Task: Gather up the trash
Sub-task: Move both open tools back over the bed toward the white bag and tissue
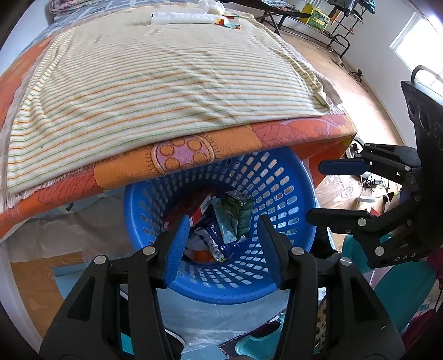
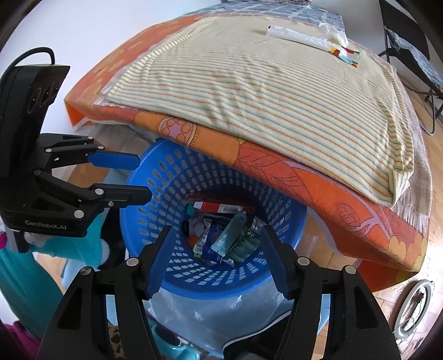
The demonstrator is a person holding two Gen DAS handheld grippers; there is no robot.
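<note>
A blue perforated basket [image 1: 279, 191] [image 2: 166, 177] stands on the floor under the table edge. It holds trash: a green carton [image 1: 239, 213] [image 2: 245, 245], a pale tube [image 1: 223, 221] [image 2: 231, 235], a red and white box [image 1: 200, 206] [image 2: 218, 207] and crumpled wrappers [image 1: 213, 241]. My left gripper [image 1: 223, 232] [image 2: 138, 180] is open and empty above the basket. My right gripper [image 2: 217, 243] [image 1: 321, 191] is open and empty, over the basket's other side. On the table's far end lie a white tube [image 1: 182, 18] [image 2: 296, 34], a colourful wrapper [image 1: 231, 22] [image 2: 347, 55] and crumpled white paper [image 1: 210, 5].
The table carries an orange patterned cloth [image 1: 177, 155] [image 2: 304, 177] with a striped towel [image 1: 155, 83] [image 2: 277, 85] on it. Clear plastic sheeting [image 1: 210, 318] lies under the basket. Wooden floor [image 1: 368, 91], black folding furniture [image 1: 318, 25] and a chair [image 2: 409, 47] stand beyond.
</note>
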